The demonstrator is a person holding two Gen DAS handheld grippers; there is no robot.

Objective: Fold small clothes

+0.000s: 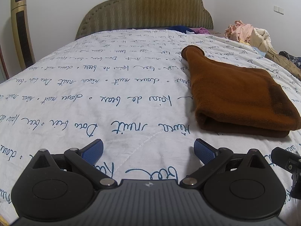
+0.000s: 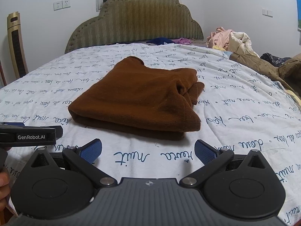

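Note:
A brown knitted garment [image 2: 135, 98] lies folded on the white quilt [image 2: 235, 124] with blue script; it shows in the left wrist view [image 1: 235, 92] to the right. My left gripper [image 1: 148, 150] is open and empty, low over the quilt, left of the garment's near edge. My right gripper [image 2: 148, 150] is open and empty, just in front of the garment's near fold. The left gripper's body [image 2: 28, 133] shows at the left edge of the right wrist view.
A padded olive headboard [image 2: 135, 18] stands at the far end. A pile of mixed clothes [image 2: 231, 39] lies at the far right of the bed, with a tan garment [image 2: 263, 66] beside it. A gold tower fan [image 1: 20, 30] stands at the left wall.

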